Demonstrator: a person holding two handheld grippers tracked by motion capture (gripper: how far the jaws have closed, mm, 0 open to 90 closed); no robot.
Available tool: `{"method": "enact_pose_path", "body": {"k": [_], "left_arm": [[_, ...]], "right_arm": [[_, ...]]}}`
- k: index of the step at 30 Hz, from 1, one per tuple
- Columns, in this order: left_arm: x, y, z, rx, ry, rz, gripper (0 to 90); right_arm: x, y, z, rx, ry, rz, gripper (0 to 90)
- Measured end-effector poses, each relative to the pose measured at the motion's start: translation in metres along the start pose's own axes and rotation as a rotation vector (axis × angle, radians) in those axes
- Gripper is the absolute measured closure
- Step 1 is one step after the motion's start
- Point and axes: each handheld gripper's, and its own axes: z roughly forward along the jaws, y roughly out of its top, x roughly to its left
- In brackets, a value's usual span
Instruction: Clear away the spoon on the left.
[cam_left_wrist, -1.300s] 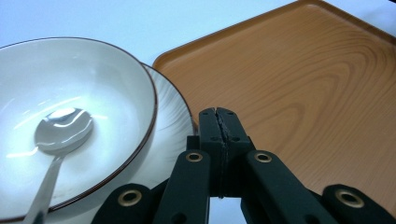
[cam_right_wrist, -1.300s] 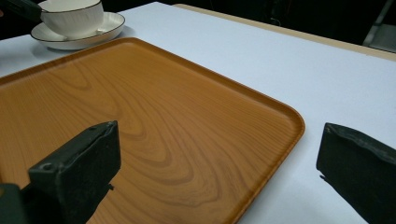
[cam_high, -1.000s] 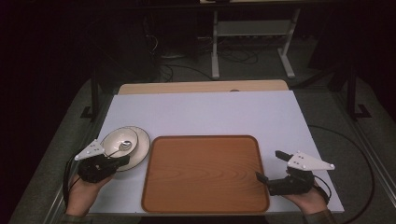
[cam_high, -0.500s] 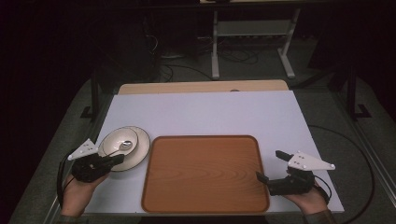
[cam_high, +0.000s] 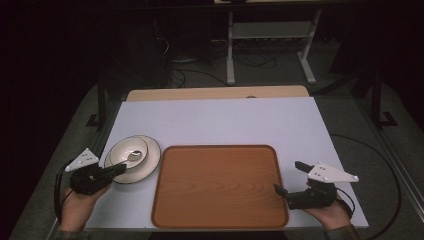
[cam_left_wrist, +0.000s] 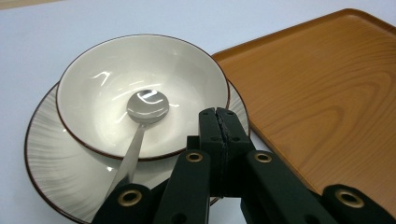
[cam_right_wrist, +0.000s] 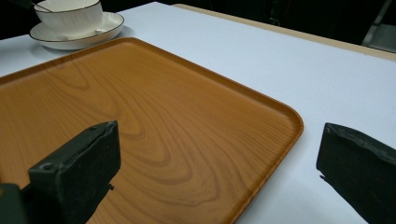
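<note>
Bowl (cam_high: 129, 152) with spoon (cam_left_wrist: 140, 119) sits on plate (cam_high: 148, 165), bench's (cam_high: 225, 120) left side, just beside empty tray (cam_high: 220, 187). Left gripper (cam_high: 116, 170), jaws pressed shut on nothing, hovers at plate's near rim. Right gripper (cam_high: 289, 180), jaws wide apart, waits at tray's right edge. Likely step: approach before grasp (left jaws must open first). Open room: tray and bench beyond.

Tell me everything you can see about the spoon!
The spoon is shiny silver metal. Its round end rests inside the white bowl, and its thin handle leans out over the bowl's dark rim, above the plate below. The left gripper sits beside it with jaws shut, not touching it.
</note>
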Motion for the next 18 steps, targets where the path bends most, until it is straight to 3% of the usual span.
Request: {"method": "enact_pose_path", "body": {"k": [18], "left_arm": [[0.0085,-0.0016,-0.0058,-0.002,0.062,-0.014,89.5]], "right_arm": [[0.0003,0.0006,-0.0002,-0.003,-0.001,-0.001,0.0]]}}
